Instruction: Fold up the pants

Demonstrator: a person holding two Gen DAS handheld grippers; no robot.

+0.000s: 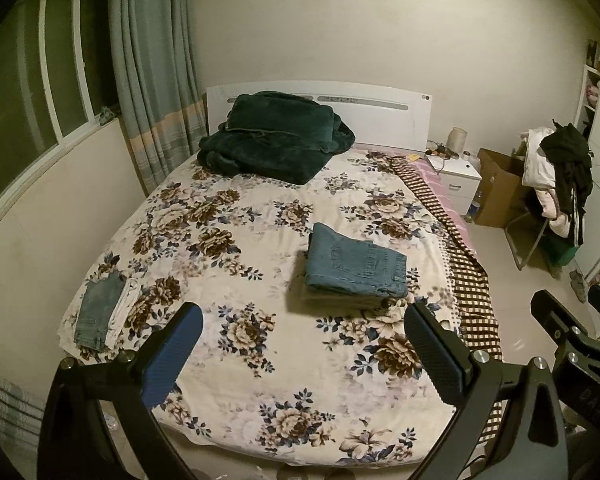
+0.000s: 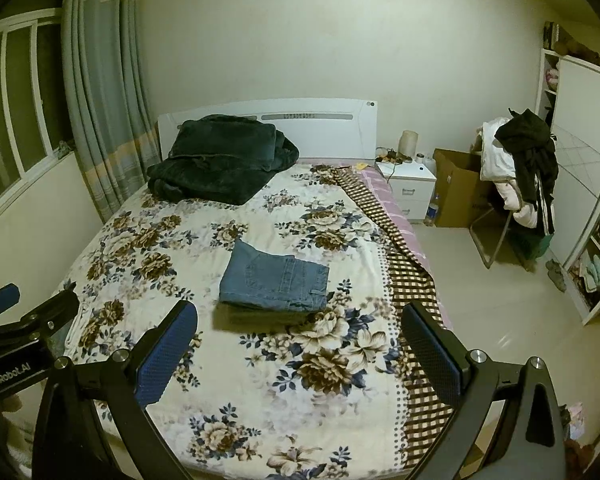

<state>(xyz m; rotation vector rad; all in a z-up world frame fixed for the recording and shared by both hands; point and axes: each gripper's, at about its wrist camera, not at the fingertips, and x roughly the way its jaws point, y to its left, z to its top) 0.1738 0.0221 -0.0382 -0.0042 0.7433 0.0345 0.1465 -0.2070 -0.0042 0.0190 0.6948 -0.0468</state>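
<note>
The near half of the bed (image 1: pixel 260 360) lies bare between both grippers' wide-spread jaws. Ahead, the folded jeans (image 1: pixel 354 266) sit mid-bed with bare sheet on all sides. A small folded pile (image 1: pixel 100 314) takes the near left corner, a dark green blanket (image 1: pixel 272 140) heaps against the headboard (image 1: pixel 380 114), and the checkered cloth (image 1: pixel 460 260) drapes the right edge

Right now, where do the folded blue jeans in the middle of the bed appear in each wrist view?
Left wrist: folded jeans lie right of centre, on the floral bedspread.
Right wrist: folded jeans lie slightly left of centre.
Shared landmark: dark green blanket at the headboard.
</note>
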